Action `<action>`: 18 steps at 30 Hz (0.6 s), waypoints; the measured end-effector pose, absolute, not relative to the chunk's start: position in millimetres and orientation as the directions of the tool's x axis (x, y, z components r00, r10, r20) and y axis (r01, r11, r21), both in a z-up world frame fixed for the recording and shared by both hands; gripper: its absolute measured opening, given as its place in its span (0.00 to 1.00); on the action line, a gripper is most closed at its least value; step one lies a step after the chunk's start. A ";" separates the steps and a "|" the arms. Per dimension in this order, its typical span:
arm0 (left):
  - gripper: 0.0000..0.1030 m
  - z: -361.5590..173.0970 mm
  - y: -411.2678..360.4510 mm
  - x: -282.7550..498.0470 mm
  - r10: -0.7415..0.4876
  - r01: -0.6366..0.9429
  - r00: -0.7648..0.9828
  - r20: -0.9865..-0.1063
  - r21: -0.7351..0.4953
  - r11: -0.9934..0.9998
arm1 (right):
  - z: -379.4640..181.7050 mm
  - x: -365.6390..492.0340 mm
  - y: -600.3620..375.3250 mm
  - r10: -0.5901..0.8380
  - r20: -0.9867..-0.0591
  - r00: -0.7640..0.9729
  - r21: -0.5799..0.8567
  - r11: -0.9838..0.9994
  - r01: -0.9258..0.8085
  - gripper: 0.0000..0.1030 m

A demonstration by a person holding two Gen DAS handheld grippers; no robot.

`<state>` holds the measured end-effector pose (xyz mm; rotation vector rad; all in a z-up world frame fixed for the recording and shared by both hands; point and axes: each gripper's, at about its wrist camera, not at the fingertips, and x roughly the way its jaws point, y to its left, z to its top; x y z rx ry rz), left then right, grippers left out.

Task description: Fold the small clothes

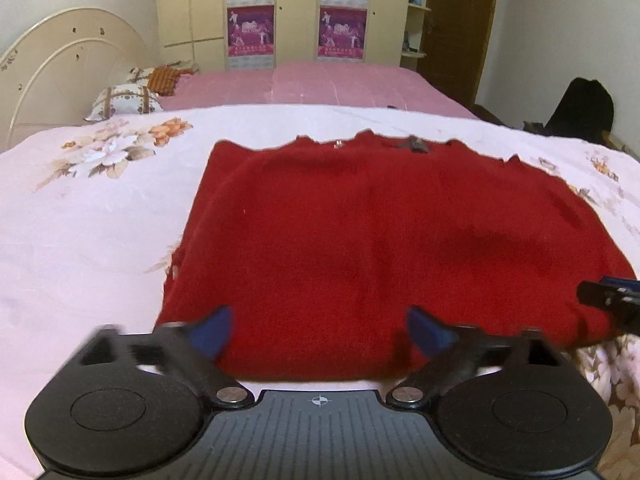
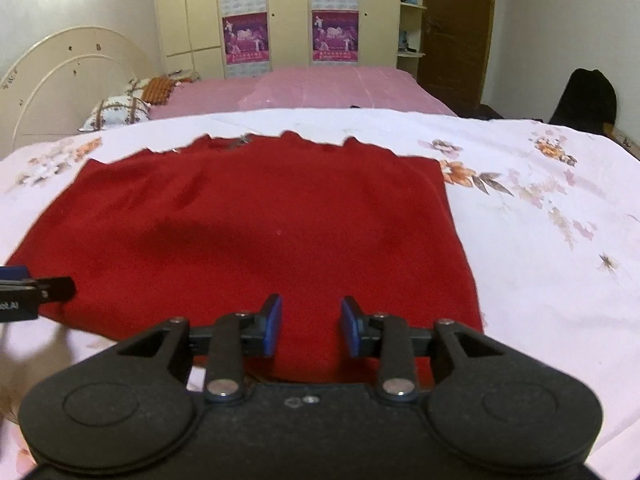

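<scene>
1. The dark red knitted garment (image 1: 380,240), a soft woollen-looking piece with a scalloped far hem, is lying flat on the pale floral bedsheet (image 1: 100,232), spread across the near part of the bed and reaching almost to its near edge.
2. It is looking limp and fairly thick. I judge it light enough to lift by one edge, and likely to sag and drape as soon as it is leaving the sheet, clinging to it a little, not sliding.
3. Its surface is lying mostly smooth, with one shallow crease showing as a darker band across the middle, so it may be sitting in more than one layer already; I cannot tell how many.
4. The best hold is looking like the near hem, one near corner for each gripper, pinching through every layer so that none is slipping loose.
5. The left gripper (image 1: 319,330) is hovering over the near hem with its blue-padded fingers (image 1: 216,330) spread wide, nothing between them.
6. The right gripper (image 2: 311,330) is sitting over the near hem toward the garment's right side, its fingers (image 2: 273,328) parted by a narrow gap, red cloth showing behind it but not pinched.
7. Beyond the sheet a pink bedcover (image 1: 320,84), patterned pillows (image 1: 124,100) and a cream wardrobe (image 1: 296,12) are standing well apart from the work.
</scene>
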<state>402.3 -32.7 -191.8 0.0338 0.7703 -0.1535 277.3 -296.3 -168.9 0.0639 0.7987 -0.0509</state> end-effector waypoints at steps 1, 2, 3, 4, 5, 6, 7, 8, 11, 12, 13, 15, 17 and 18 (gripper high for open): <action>0.99 -188.8 -33.0 400.9 -0.128 0.151 0.720 -0.682 -0.026 0.988 | -168.9 278.5 -294.3 -0.022 -0.715 0.699 0.035 0.997 0.067 0.33; 0.99 -186.3 -33.5 401.2 -0.134 0.156 0.723 -0.678 -0.029 0.987 | -168.9 279.5 -293.4 -0.019 -0.715 0.699 0.038 0.997 0.066 0.33; 0.99 -184.1 -34.4 402.4 -0.140 0.161 0.723 -0.676 -0.032 0.986 | -168.9 280.9 -292.8 -0.013 -0.716 0.698 0.045 0.997 0.065 0.33; 0.99 -182.2 -35.1 403.9 -0.145 0.164 0.725 -0.673 -0.035 0.986 | -167.8 281.4 -291.1 -0.010 -0.714 0.700 0.049 0.997 0.064 0.33; 0.99 -180.6 -35.9 406.5 -0.149 0.168 0.729 -0.668 -0.036 0.985 | -166.8 282.8 -289.8 -0.009 -0.710 0.704 0.049 0.997 0.063 0.33; 0.99 -180.0 -37.2 409.7 -0.150 0.169 0.729 -0.667 -0.037 0.985 | -166.0 284.5 -288.7 -0.009 -0.706 0.709 0.047 0.997 0.059 0.33; 0.99 -179.4 -37.6 413.9 -0.155 0.169 0.729 -0.667 -0.044 0.985 | -165.3 287.0 -287.7 -0.009 -0.703 0.711 0.044 0.997 0.056 0.33; 0.99 -178.8 -37.8 417.9 -0.160 0.168 0.728 -0.667 -0.052 0.984 | -164.7 288.8 -286.6 -0.008 -0.701 0.713 0.045 0.998 0.055 0.33; 0.99 -177.0 -39.7 429.2 -0.159 0.159 0.735 -0.659 -0.060 0.985 | -162.9 296.8 -284.2 -0.004 -0.693 0.721 0.045 0.998 0.048 0.33; 0.99 -176.9 -40.9 432.7 -0.157 0.156 0.735 -0.659 -0.060 0.986 | -162.5 300.3 -282.8 -0.001 -0.691 0.723 0.043 0.998 0.042 0.33; 0.99 -177.1 -41.5 438.3 -0.155 0.152 0.735 -0.660 -0.062 0.986 | -162.3 304.2 -281.2 0.002 -0.689 0.725 0.042 0.998 0.037 0.33; 0.99 -178.0 -43.3 447.8 -0.146 0.141 0.736 -0.661 -0.062 0.988 | -162.5 312.1 -277.2 0.010 -0.687 0.727 0.042 0.999 0.026 0.33; 0.99 -179.4 -46.7 457.4 -0.143 0.138 0.738 -0.660 -0.059 0.989 | -161.4 322.0 -271.6 0.026 -0.681 0.732 0.048 0.999 0.008 0.33; 0.99 -180.3 -48.0 461.7 -0.139 0.139 0.740 -0.658 -0.053 0.989 | -160.6 326.5 -268.6 0.031 -0.674 0.738 0.046 0.999 0.000 0.33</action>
